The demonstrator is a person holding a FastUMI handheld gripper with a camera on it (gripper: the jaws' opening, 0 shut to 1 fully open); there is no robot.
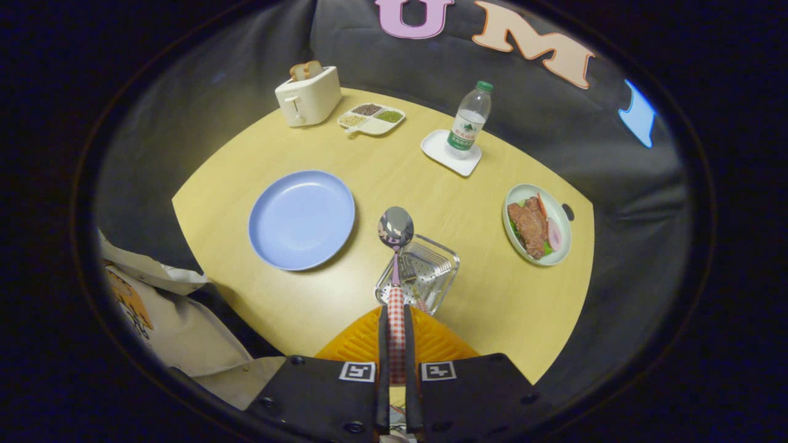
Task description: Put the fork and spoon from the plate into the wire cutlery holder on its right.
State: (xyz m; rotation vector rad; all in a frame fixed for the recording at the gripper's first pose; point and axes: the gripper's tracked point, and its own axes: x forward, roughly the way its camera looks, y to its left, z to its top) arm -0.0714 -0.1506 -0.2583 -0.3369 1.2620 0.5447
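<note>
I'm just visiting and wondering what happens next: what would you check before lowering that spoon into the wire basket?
1. Grip: the tool has both fingers pressed on the spoon by its checked handle. Ok.
2. Spoon orientation: bowl end points away from the tool, handle in the fingers. Ok.
3. Position: the spoon sits above the wire cutlery holder. Ok.
4. Room in the holder: a fork seems to lie inside already; free space cannot tell.
5. Blue plate: no cutlery left on it. Ok.
6. Height above the holder: cannot tell.
</note>
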